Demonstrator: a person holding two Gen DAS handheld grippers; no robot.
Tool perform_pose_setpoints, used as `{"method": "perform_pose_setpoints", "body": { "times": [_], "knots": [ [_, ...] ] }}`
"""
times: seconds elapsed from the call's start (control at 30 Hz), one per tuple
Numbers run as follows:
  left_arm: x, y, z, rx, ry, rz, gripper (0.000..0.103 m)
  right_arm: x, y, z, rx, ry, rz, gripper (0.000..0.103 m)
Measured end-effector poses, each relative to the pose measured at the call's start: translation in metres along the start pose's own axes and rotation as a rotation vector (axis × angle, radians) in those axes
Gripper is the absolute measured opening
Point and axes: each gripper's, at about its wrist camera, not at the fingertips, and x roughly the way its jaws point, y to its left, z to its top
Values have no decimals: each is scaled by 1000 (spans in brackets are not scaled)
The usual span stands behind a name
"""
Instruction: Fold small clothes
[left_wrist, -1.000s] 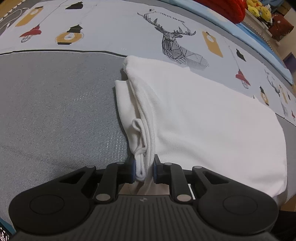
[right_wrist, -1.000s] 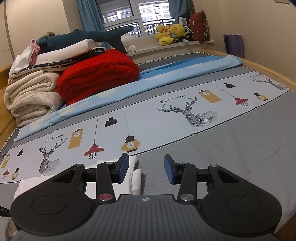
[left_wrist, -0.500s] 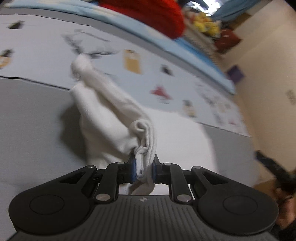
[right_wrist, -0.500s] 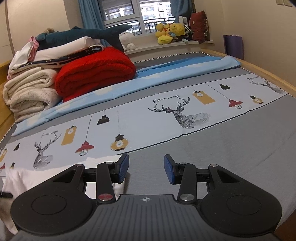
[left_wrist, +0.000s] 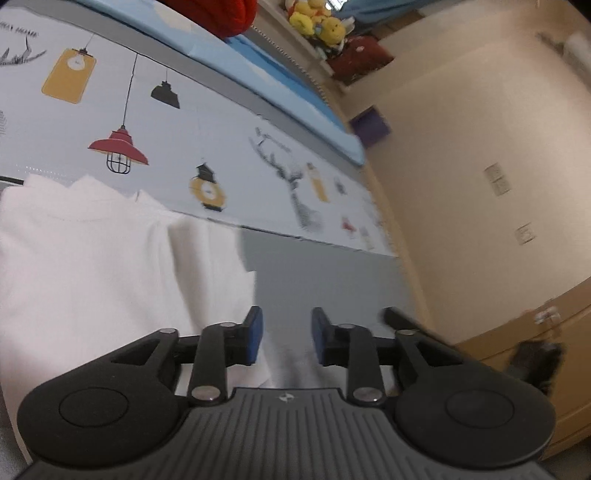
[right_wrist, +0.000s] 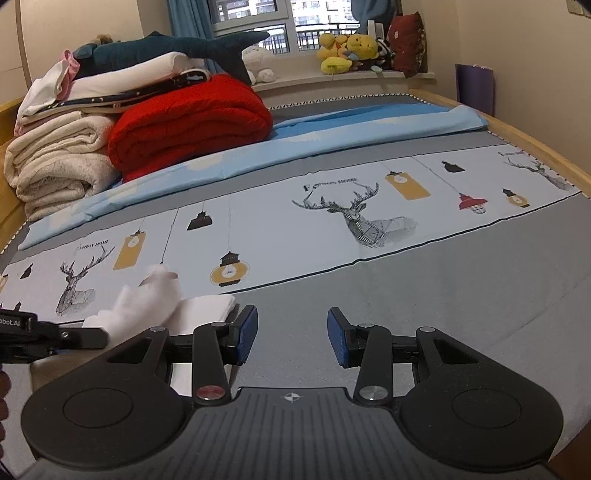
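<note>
Left wrist view: the left gripper (left_wrist: 284, 338) is opening its jaws over the white garment (left_wrist: 92, 258), which lies on the grey bedspread (left_wrist: 325, 273); white cloth shows low between the blue pads (left_wrist: 254, 334) but they no longer press it, likely a release to lay a fold flat. The cloth looks soft, creased, with a jagged far edge (blurred).

Right wrist view: the right gripper (right_wrist: 291, 338) hangs parted and empty over bare grey cover, seemingly waiting. The garment (right_wrist: 155, 306) sits bunched to its left.
</note>
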Motion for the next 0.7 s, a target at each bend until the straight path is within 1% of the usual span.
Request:
{"method": "perform_pose_setpoints", "body": {
  "times": [0.07,0.13,0.17,0.23,0.3,0.4,0.5,0.57,0.7],
  "knots": [
    [-22,9,7,4,-31,2,36,3,5,0,2,5,14,43],
    [-40,14,12,39,-53,65,36,9,14,1,10,16,42,43],
    [-47,19,14,48,-50,102,36,13,20,1,15,23,61,43],
    [-55,26,13,60,-21,171,36,21,31,3,22,48,105,43],
    [-58,32,9,76,17,221,36,35,45,2,45,111,169,43],
    [-66,37,0,125,75,254,36,61,65,-2,76,219,221,44],
    [-69,38,-8,177,115,265,36,85,82,-8,112,302,214,50],
    [-70,38,-12,211,133,274,36,101,90,-12,131,349,195,50],
    [-70,39,-18,254,160,292,36,120,105,-14,116,370,152,50]
  ]
}}
